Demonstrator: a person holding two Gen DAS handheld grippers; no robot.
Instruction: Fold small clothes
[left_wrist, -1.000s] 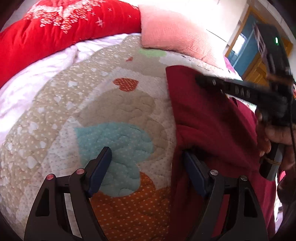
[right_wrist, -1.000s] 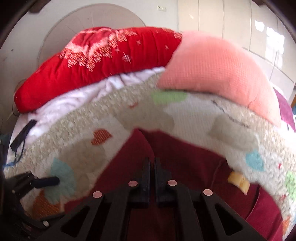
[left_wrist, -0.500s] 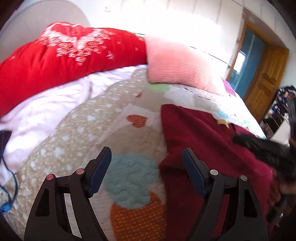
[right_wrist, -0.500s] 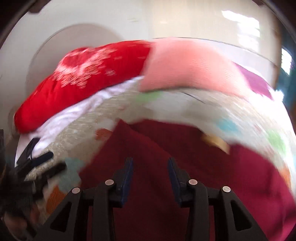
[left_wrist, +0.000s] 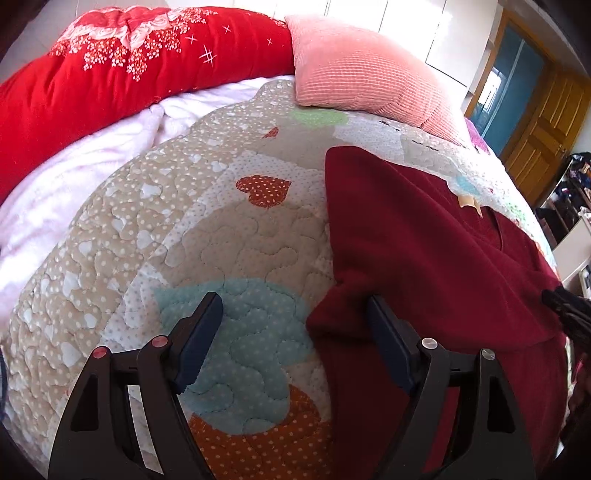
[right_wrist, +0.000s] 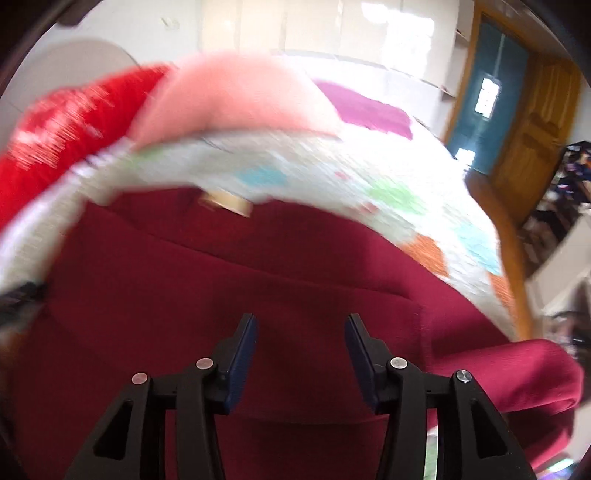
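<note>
A dark red garment (left_wrist: 436, 258) lies on a quilted bedspread (left_wrist: 207, 236), with one side folded over itself; a tan neck label (left_wrist: 467, 201) shows near its far edge. My left gripper (left_wrist: 295, 321) is open and empty, hovering at the garment's left edge, its right finger over the cloth. In the right wrist view, which is blurred, my right gripper (right_wrist: 299, 339) is open and empty above the garment (right_wrist: 280, 288). The right gripper's tip shows at the right edge of the left wrist view (left_wrist: 569, 306).
A red flowered duvet (left_wrist: 110, 70) and a pink pillow (left_wrist: 365, 70) lie at the head of the bed. White bedding (left_wrist: 66, 177) lies at the left. A wooden door (right_wrist: 535, 122) and cluttered shelves (right_wrist: 572, 184) stand to the right of the bed.
My right gripper has opened, let go of the red garment and swung to the right. My left gripper stayed open and pulled back a little from the bed.
</note>
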